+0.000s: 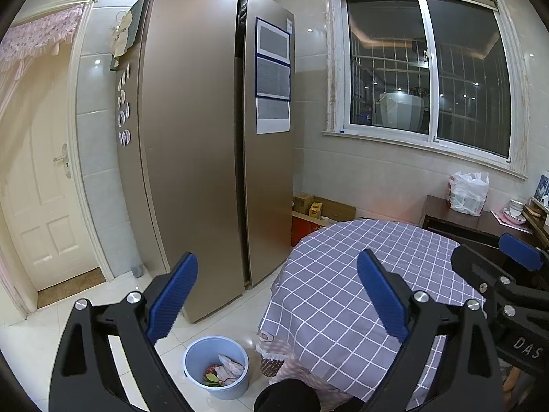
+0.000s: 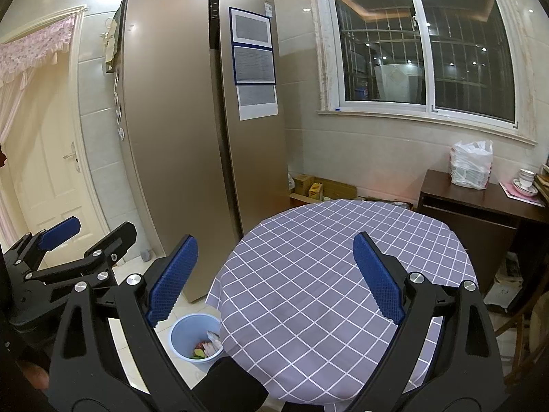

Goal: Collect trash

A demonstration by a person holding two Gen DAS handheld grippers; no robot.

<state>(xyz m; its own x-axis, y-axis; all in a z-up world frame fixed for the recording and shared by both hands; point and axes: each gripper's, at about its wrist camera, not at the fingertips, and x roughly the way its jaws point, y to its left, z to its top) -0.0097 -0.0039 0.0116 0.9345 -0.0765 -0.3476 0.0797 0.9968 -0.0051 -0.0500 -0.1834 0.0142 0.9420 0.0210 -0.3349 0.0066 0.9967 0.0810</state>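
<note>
Both grippers hang spread apart with nothing between their blue pads. The left gripper (image 1: 276, 295) sits low in the left wrist frame, above a light blue trash bin (image 1: 216, 367) at bottom centre, which holds wrappers and green scraps (image 1: 223, 372) (a peel, perhaps; too small to tell). The right gripper (image 2: 274, 278) frames the round table's checked purple cloth (image 2: 308, 274), filling the lower centre. A bronze refrigerator (image 1: 206, 137) stands at centre left.

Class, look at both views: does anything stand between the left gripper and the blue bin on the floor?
Nothing visible does. The left gripper hangs open above the blue bin, which sits uncovered on the floor beside the checked tablecloth.
</note>
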